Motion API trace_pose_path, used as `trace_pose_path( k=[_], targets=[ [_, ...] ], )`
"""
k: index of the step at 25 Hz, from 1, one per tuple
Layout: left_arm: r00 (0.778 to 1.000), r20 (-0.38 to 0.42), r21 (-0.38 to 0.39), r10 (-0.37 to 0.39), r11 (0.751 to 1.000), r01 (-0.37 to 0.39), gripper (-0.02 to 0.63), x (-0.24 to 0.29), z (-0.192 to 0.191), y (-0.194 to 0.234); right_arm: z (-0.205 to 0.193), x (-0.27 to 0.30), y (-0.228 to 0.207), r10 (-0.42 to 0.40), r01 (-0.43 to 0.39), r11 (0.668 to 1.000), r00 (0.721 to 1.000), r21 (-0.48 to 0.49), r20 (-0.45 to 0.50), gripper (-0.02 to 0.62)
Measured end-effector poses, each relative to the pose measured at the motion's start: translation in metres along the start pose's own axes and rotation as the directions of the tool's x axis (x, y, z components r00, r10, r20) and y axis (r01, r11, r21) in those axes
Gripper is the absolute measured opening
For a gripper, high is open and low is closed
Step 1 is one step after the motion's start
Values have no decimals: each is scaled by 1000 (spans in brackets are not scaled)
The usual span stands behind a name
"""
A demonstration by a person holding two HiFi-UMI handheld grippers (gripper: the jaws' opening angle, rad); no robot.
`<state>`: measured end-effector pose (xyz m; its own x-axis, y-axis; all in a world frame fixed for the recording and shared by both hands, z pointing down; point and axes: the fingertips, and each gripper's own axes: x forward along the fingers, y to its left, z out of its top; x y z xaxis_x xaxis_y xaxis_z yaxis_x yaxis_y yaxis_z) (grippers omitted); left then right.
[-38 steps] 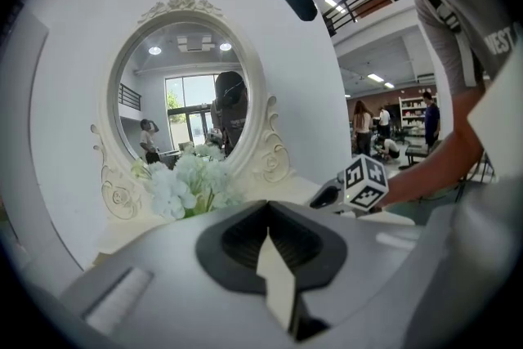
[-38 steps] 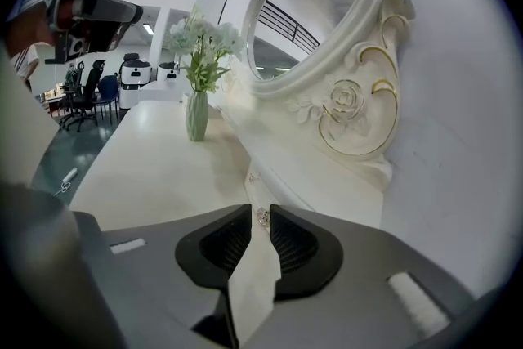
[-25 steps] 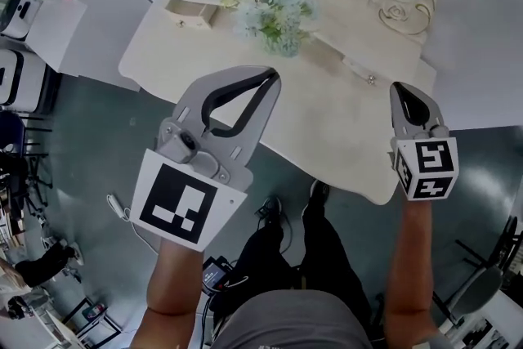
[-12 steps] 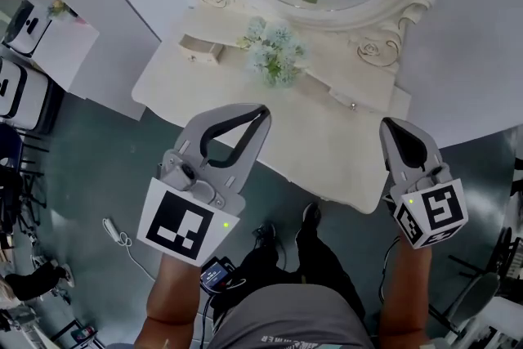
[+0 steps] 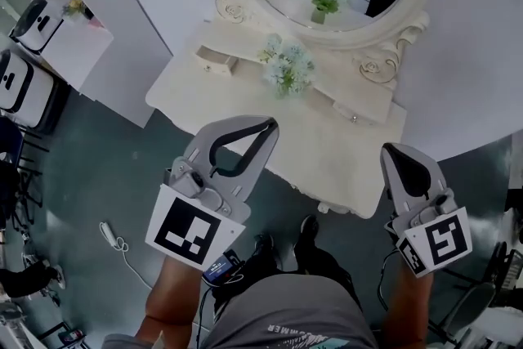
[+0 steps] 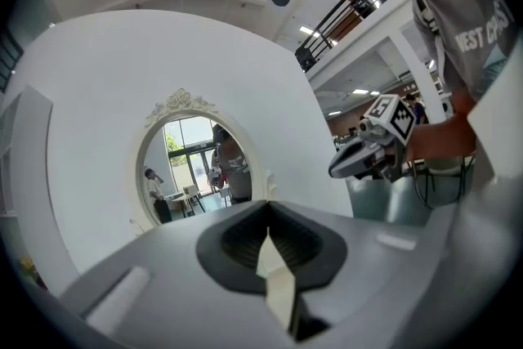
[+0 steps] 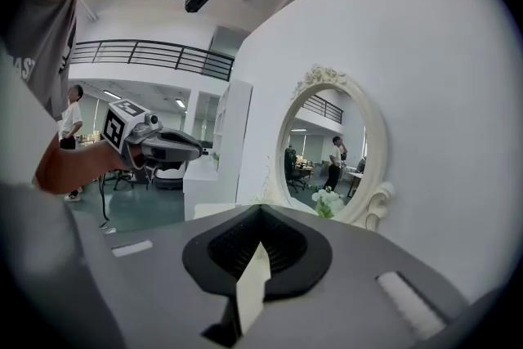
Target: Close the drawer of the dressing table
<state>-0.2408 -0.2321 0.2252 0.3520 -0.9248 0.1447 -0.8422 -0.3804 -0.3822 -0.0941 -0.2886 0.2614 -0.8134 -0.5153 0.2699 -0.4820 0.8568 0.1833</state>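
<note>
Hovering closed: left claw (image 5: 270, 124), right claw (image 5: 391, 150).

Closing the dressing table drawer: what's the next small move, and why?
Probably bring the left tongs forward toward the small left drawer. It looks pulled out, while the left tongs and right tongs are both shut, empty and short of the dressing table.

A grey T-shirt (image 5: 286, 324) with pale lettering, dark trousers (image 5: 323, 267) and dark shoes (image 5: 309, 226) are worn, and the forearms are left uncovered. The left gripper (image 5: 266, 124) and the right gripper (image 5: 391, 149) are moulded in light grey with black-lined jaws. A large black-and-white square marker (image 5: 188, 231) is carried on the former, a smaller marker cube (image 5: 433, 243) on the latter.
</note>
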Motion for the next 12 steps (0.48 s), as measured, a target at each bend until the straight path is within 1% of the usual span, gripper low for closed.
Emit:
trace_pose_path(
  k=[6, 12],
  targets=[
    [999, 35, 10, 5, 1000, -6, 2, -24, 18, 0, 25, -19, 19, -4, 4, 999, 1000, -33, 18, 0],
    [999, 39, 6, 11, 1000, -11, 2, -24, 16, 1, 27, -20, 21, 9, -9, 999, 1000, -34, 19, 0]
  ],
)
